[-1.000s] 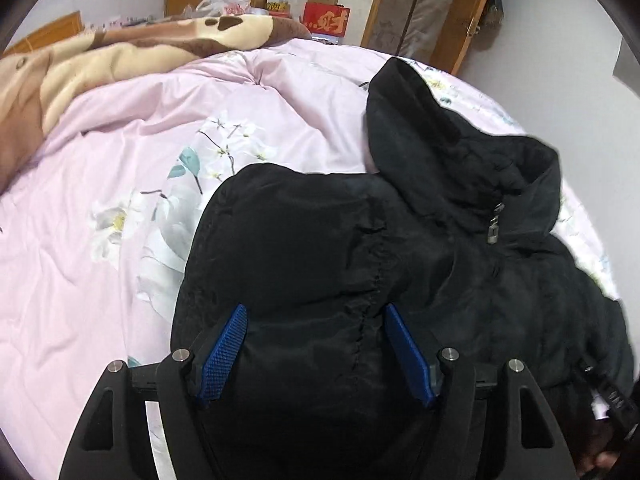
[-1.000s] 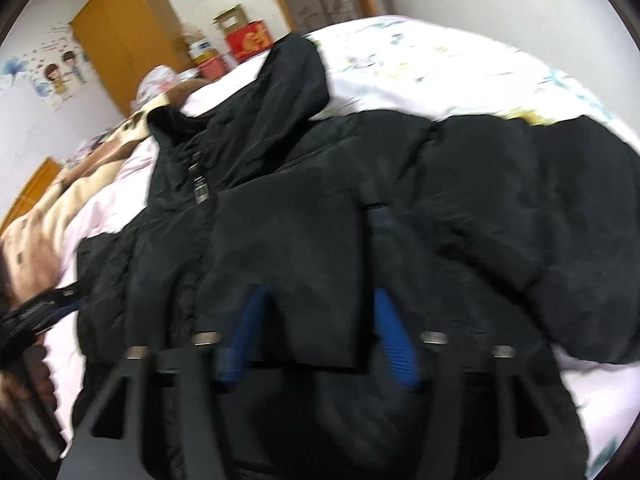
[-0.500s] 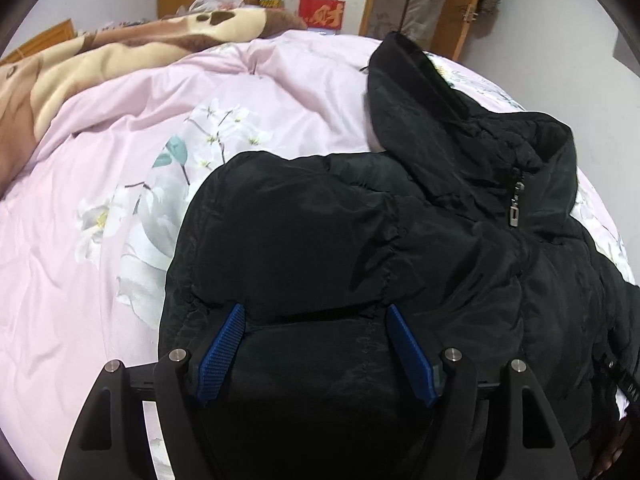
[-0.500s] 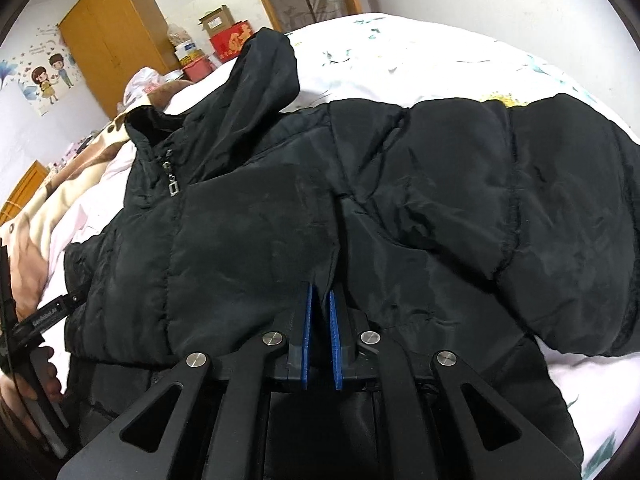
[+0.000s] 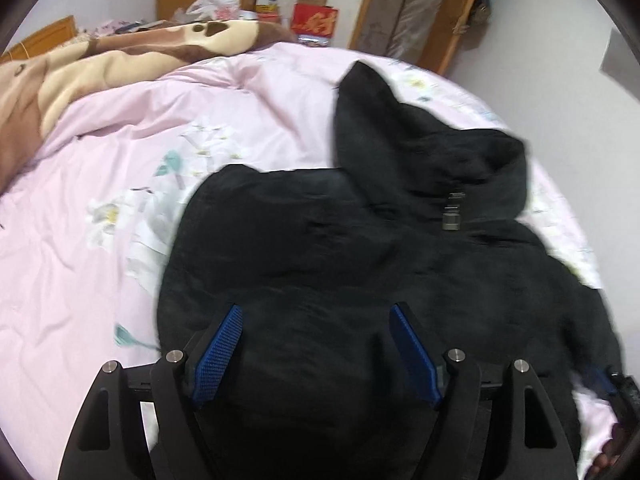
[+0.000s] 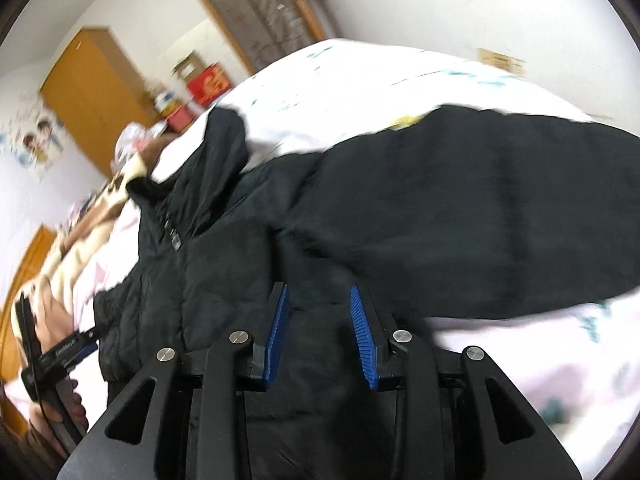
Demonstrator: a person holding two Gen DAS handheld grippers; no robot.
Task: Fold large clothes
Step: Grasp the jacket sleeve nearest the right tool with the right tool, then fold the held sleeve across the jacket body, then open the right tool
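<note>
A black hooded puffer jacket [image 5: 360, 248] lies front up on a pink floral quilt [image 5: 100, 184], its hood [image 5: 372, 120] pointing to the far side. In the right wrist view the jacket [image 6: 280, 260] has one sleeve [image 6: 480, 208] spread out to the right. My left gripper [image 5: 316, 312] is open and empty, just above the jacket's left shoulder. My right gripper [image 6: 318, 292] is open and empty over the jacket body beside the sleeve. The left gripper also shows at the left edge of the right wrist view [image 6: 68, 350].
A brown and cream blanket [image 5: 100, 64] is bunched at the bed's far left. A wooden wardrobe [image 6: 96, 88], boxes [image 5: 314, 20] and a door frame [image 5: 416, 12] stand beyond the bed. A white wall [image 6: 480, 12] runs along the right side.
My right gripper closed on the jacket half a second ago and has now opened and let go, tilting to the right. My left gripper stayed open and drew back slightly.
</note>
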